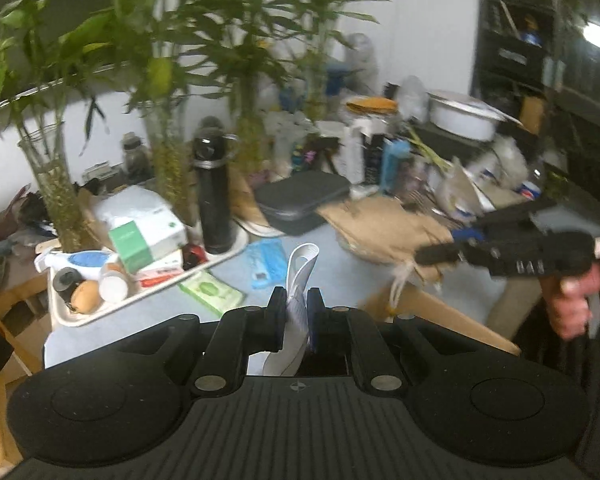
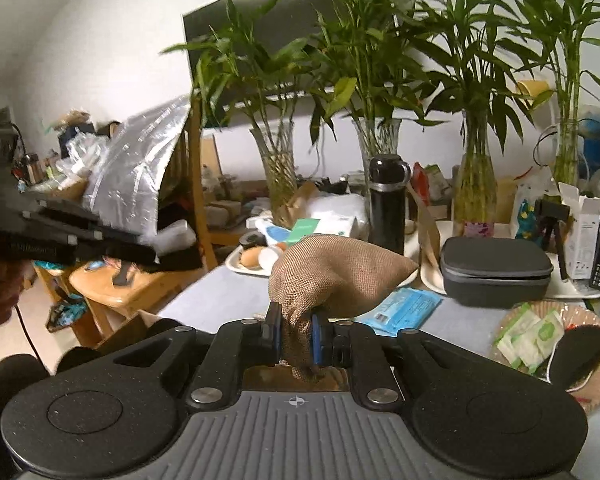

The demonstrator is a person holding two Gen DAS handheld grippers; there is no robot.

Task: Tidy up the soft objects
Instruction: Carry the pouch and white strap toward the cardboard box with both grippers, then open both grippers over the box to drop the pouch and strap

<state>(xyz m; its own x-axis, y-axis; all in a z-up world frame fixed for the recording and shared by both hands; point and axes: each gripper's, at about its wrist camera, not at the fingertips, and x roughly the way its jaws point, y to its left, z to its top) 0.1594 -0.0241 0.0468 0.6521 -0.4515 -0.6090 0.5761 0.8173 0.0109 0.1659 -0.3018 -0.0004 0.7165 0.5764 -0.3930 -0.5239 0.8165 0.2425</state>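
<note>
- Nearest the lens, left wrist view: left gripper (image 1: 296, 312), fingers (image 1: 277, 316) clenched on a white folded strip (image 1: 302, 268), cloth or elastic by the look, too blurred to settle. Strip stands up between the pads with a looped end above and a tail below. Gripped mid-length, so neither end drags on the surface.
- Left of that view: white tray (image 1: 148, 294) at the edge of the blue-grey surface (image 1: 340, 276), carrying a green-and-white box (image 1: 146, 240), small jars and a black flask (image 1: 214, 196). Hard items sit corralled there, apart from the soft ones.
- Centre: blue wipes packet (image 1: 266, 262) and green packet (image 1: 212, 292) lie flat on the surface, just beyond the strip. Grey zip case (image 1: 302, 202) further back.
- Right: right gripper (image 1: 440, 254) seen side-on, a hand (image 1: 572, 300) on its grip, a brown burlap pouch (image 1: 388, 228) at its tip. Blurred.
- Right wrist view: right gripper (image 2: 296, 334), fingers (image 2: 272, 330) clamped on the gathered neck of the burlap pouch (image 2: 340, 276). Body bulges forward, clear of the surface. Neck hold keeps the contents in.
- Far right of that view: a shallow woven basket (image 2: 596, 380) holds green-and-white sachets (image 2: 532, 336) and a dark pouch. Judged the likely collecting spot for soft things.
- Judgement: both items lifted, neither yet placed.
</note>
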